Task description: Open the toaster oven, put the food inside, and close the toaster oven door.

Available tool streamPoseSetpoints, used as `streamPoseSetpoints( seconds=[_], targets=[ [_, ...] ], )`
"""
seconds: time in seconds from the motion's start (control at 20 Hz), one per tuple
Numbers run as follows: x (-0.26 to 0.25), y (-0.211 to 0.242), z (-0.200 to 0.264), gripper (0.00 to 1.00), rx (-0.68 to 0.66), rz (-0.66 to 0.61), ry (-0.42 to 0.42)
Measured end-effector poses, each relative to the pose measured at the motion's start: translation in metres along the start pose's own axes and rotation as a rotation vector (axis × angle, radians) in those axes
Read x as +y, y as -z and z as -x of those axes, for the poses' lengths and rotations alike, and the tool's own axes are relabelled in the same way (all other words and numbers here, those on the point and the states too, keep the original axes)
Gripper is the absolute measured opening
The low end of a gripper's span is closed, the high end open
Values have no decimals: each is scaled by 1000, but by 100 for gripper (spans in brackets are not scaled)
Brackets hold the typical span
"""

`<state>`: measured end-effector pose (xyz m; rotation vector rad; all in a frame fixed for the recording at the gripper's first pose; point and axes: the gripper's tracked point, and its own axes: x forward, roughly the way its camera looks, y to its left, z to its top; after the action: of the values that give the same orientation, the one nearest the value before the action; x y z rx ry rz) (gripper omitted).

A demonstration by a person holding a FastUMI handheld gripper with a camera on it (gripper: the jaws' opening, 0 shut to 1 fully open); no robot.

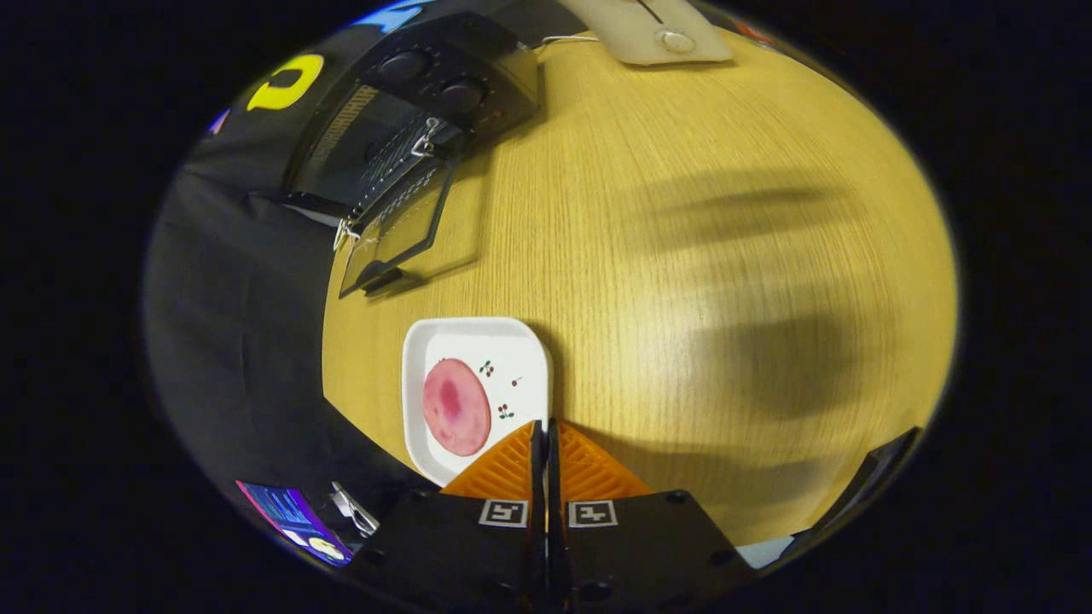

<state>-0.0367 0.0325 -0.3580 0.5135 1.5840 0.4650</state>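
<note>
The oven (409, 128) door (397, 226) was seen let down already — far left on the table (682, 256). The food (456, 407) was left on the plate (520, 350), just ahead-left of the gripper (546, 435), whose fingers were pressed together, empty. Loading and closing were judged outstanding.

Wooden table (682, 281), light grain. Directly on it: black toaster oven (409, 119), door (397, 226) folded down open; white square plate (512, 350) bearing one pink meat slice (456, 407); beige pad (648, 30) at far edge.

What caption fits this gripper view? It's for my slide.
Shut fingers hover by the plate of ham slice; toaster oven door open.
</note>
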Motion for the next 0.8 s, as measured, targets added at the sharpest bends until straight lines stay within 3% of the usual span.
streamPoseSetpoints(
  seconds=[0.15,0.45,0.8],
  targets=[
    [1,1,0,2,13,8,-47],
    [14,13,-6,2,-11,-148,-226],
    [39,17,1,2,-103,-196,-259]
  ],
)
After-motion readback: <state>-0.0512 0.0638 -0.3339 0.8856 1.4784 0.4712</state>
